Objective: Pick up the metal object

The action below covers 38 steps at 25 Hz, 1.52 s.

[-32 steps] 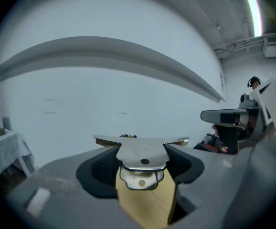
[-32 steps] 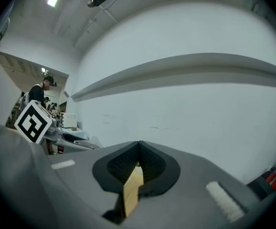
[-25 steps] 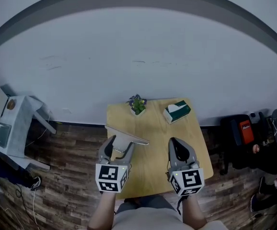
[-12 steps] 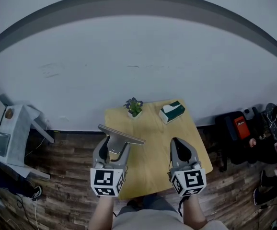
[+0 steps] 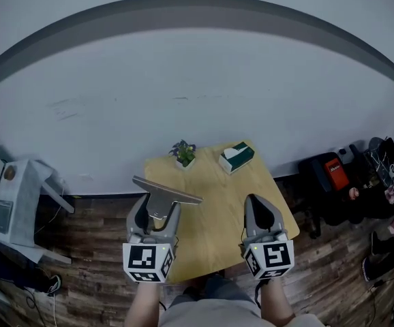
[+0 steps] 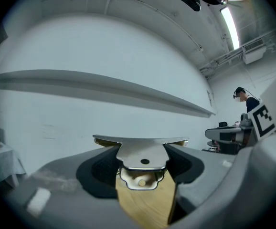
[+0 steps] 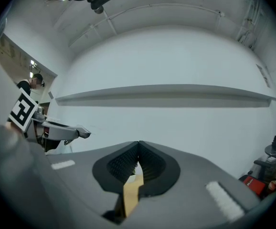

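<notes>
Surface [image 5: 217, 210]: one plant [image 5: 183, 153], one tissue box [image 5: 236, 157], seemingly. Left gripper [image 5: 159, 215] jaws clamping one metal object [image 5: 167, 191]; right gripper [image 5: 257, 206] jaws closed.

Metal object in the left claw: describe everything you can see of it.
The flat silvery T-shaped metal object looks like thin brushed steel: a long narrow crossbar, a broad stem with a small hole, and a bent clip-like end below. It lies level, gripped by its stem between the jaws of the left claw. Nothing else touches it.
</notes>
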Motion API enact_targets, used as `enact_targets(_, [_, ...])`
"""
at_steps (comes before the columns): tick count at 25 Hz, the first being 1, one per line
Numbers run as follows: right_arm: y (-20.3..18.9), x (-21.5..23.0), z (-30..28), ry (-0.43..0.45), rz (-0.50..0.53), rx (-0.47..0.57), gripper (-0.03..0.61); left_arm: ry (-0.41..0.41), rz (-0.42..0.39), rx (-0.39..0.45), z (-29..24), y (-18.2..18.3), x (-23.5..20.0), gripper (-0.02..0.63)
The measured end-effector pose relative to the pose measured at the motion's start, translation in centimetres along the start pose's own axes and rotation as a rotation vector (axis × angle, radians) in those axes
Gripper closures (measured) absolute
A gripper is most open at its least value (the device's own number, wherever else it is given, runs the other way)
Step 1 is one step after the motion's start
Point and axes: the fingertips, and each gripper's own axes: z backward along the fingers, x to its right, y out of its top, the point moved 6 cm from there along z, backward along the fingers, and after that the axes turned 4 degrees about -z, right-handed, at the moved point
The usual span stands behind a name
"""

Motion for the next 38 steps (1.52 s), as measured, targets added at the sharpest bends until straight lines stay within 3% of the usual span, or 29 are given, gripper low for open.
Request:
enact_targets(16, [0.7, -0.8, 3.3, -0.051, 0.018, 0.031, 0.577, 0.021, -0.029, 0.088, 3.0, 1.7, -0.2, 0.310])
enact_targets(38, [1.2, -2.0, 3.6, -0.027, 0.042, 0.036, 0.577, 0.107, -0.024, 0.137, 4.5, 2.8, -1.9, 0.310])
